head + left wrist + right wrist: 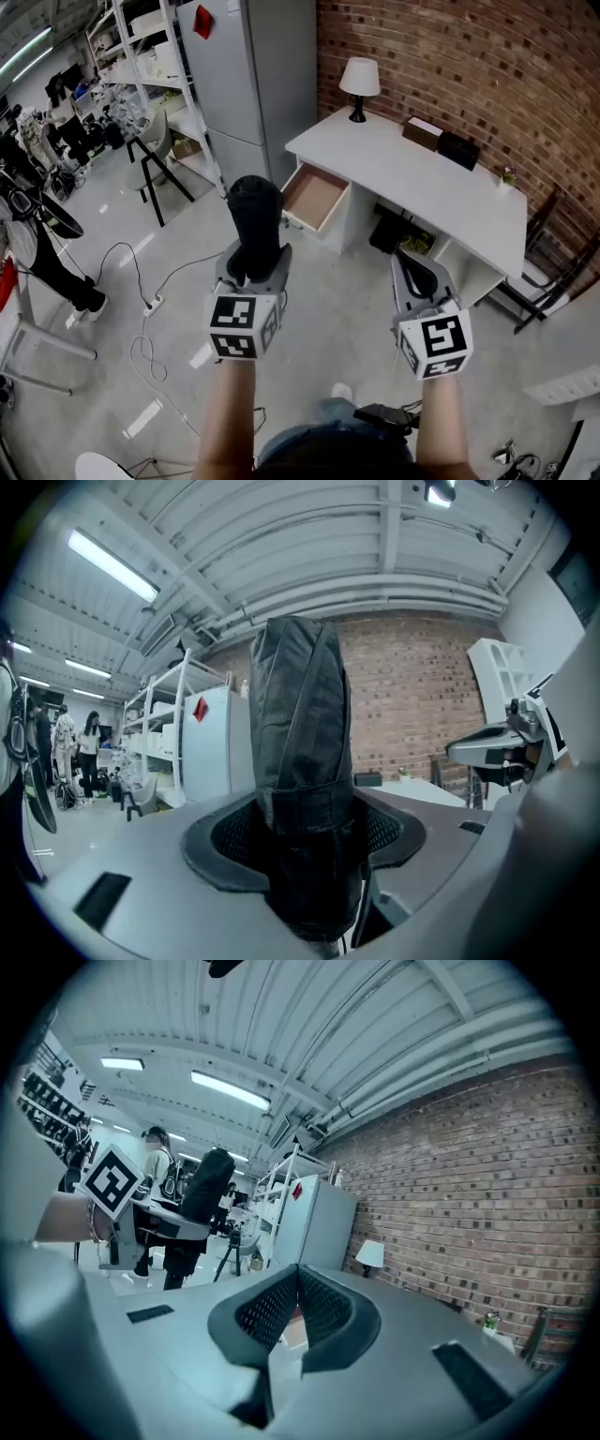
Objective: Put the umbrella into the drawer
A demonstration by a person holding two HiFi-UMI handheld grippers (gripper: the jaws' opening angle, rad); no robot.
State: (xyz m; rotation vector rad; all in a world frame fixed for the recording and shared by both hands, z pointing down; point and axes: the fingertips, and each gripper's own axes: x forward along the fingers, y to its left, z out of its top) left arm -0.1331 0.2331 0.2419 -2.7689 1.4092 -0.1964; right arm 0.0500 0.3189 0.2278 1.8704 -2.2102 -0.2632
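Gripping black umbrella (255,211) upright in left gripper (255,264) fingers, right gripper (413,266) fingers closed empty, drawer (314,197) open ahead

- Umbrella (302,724): lower end hidden between the jaws of the left gripper (255,255).
- Drawer (314,197): back end out of sight inside the table (422,173).
- Dark bundle (398,234) under the table: too dim to tell.
- Small pot (506,178) on the table: too small to tell.
- Chair (553,272): cut off by the right edge.
- Forearms (230,422): cut off at the bottom edge.
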